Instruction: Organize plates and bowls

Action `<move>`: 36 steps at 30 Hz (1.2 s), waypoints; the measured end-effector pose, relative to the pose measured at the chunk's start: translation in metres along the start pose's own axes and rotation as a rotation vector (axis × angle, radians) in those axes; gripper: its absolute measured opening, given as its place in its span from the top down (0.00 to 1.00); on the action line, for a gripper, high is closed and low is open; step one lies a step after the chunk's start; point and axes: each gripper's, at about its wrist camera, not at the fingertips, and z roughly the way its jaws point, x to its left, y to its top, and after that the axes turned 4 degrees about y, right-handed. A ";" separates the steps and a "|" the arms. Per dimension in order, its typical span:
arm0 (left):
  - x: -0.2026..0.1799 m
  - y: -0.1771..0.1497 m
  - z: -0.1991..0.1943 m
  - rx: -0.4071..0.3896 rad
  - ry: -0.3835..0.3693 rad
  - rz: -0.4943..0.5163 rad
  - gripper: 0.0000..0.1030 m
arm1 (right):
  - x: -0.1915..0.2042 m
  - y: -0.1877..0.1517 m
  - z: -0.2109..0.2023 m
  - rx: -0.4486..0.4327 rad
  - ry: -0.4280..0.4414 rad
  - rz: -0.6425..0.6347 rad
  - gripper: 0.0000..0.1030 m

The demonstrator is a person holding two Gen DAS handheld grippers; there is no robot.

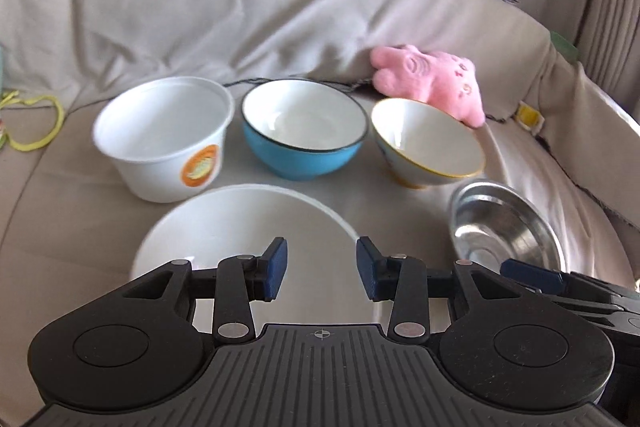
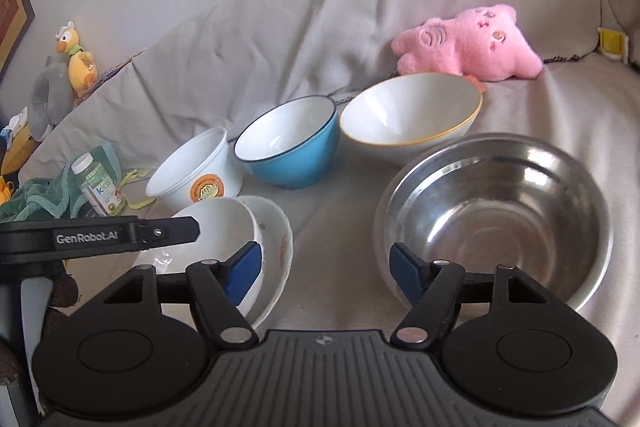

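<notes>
Bowls stand on a beige sofa cover. In the left wrist view a white paper tub (image 1: 164,139), a blue bowl (image 1: 304,135) and a yellow-rimmed white bowl (image 1: 428,143) form a back row. A white bowl (image 1: 240,227) lies under my open, empty left gripper (image 1: 322,267). A steel bowl (image 1: 504,227) is at the right. In the right wrist view my open, empty right gripper (image 2: 326,273) hovers between the white bowl, nested in a patterned bowl (image 2: 276,247), and the steel bowl (image 2: 500,215). The left gripper's arm (image 2: 100,237) reaches over the white bowl (image 2: 216,231).
A pink plush toy (image 2: 468,45) lies against the sofa back behind the yellow-rimmed bowl (image 2: 412,115). A green cloth and a small bottle (image 2: 96,187) lie at the left, beyond the tub (image 2: 196,171). A duck toy (image 2: 76,55) sits on the sofa's left arm.
</notes>
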 end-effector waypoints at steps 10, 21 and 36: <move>-0.084 -0.015 0.022 0.085 -0.063 0.044 0.59 | -0.038 0.019 -0.052 -0.068 -0.119 -0.050 0.28; -0.133 -0.024 0.075 0.169 -0.044 0.081 0.59 | -0.128 0.024 -0.036 -0.014 -0.397 0.102 0.27; -0.137 -0.035 0.103 0.219 -0.051 0.086 0.60 | -0.158 0.031 0.008 0.047 -0.278 0.215 0.51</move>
